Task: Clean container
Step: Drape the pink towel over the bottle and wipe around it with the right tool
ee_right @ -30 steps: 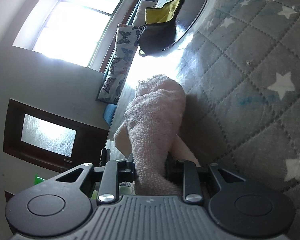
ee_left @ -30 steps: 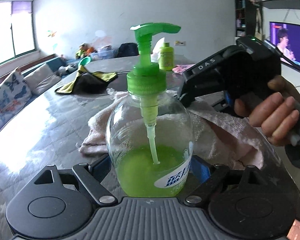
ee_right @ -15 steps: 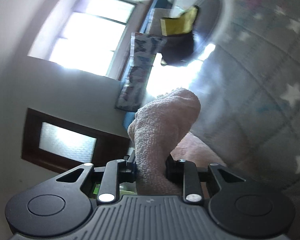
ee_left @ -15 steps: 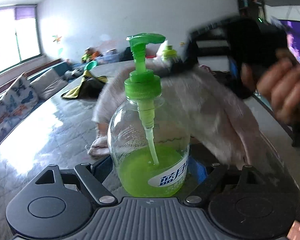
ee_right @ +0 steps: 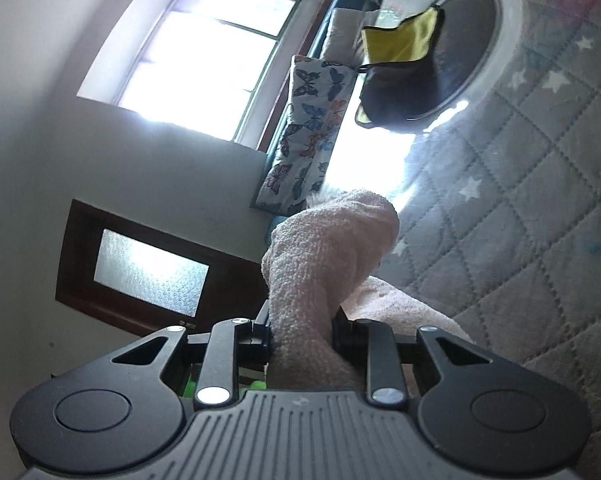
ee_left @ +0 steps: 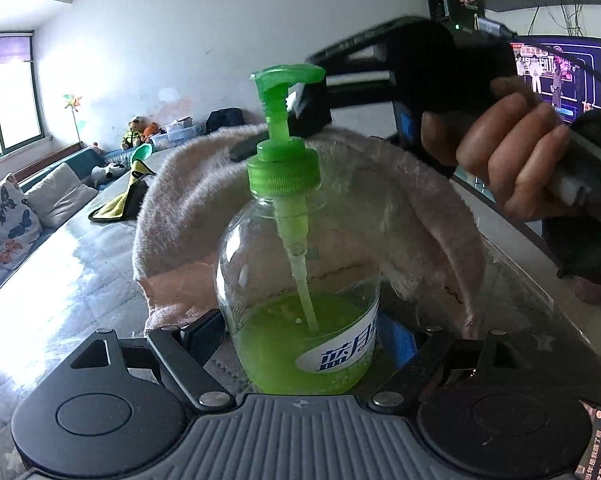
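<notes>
Now soap bottle [ee_left: 300, 280] clamped in left claw [ee_left: 300, 336]; right claw [ee_right: 300, 330] pinching pink towel [ee_right: 324, 256] behind

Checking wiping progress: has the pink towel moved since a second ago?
Yes. The pink towel, clamped in the right gripper, has risen off the table, now draping behind the soap bottle toward its green pump.

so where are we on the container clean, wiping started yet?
Done: the left gripper is clamped on the clear glass pump bottle of green soap, and the right gripper is shut on the pink terry towel. In hand: the towel drapes behind the bottle's shoulder, so wiping looks about to begin or just started. Left: the front and the green pump are uncovered.
</notes>
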### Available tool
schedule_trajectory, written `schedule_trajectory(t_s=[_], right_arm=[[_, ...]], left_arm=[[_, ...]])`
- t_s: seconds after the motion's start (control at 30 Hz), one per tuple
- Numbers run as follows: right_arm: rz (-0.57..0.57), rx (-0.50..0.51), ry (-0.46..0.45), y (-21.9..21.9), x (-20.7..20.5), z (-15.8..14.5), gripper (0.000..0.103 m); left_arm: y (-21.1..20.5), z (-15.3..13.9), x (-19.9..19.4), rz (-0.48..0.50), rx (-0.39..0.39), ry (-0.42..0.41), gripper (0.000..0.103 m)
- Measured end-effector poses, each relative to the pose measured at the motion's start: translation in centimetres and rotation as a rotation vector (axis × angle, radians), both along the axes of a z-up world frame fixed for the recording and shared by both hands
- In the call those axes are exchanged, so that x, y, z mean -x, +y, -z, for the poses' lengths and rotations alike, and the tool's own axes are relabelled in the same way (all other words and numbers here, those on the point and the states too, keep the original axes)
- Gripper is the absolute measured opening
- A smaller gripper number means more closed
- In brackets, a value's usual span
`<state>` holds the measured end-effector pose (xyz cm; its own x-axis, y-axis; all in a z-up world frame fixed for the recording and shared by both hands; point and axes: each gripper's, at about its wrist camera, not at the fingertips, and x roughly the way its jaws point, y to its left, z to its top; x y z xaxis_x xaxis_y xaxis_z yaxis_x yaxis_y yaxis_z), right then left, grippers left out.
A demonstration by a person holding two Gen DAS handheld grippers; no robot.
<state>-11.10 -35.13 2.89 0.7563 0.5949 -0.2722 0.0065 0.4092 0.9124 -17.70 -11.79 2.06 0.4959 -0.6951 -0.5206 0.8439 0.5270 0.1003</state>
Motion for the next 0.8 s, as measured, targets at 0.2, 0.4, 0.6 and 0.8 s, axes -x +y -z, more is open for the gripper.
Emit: schedule_trajectory(t_s=[0.2, 0.4, 0.6, 0.8], right_arm=[[0.04, 0.036, 0.083, -0.8, 0.2, 1.9, 0.025], [0.063, 0.044, 0.171, -1.3, 0.9, 4.2, 0.025], [0.07, 0.018, 0.168, -1.7, 1.8, 4.4, 0.025], [0.072, -0.006, 0.123, -2.0, 2.1, 3.1, 0.025]], left_arm=[[-0.6, 0.1, 0.0, -0.03, -0.008, 0.009, 0.087], [-1.0, 0.0, 0.3, -0.077, -0.023, 0.024, 0.087], [-1.0, -0.7, 0.6, -0.139, -0.022, 0.064, 0.088], [-1.0, -1.1, 0.5, -0.162, -0.015, 0.074, 0.089]])
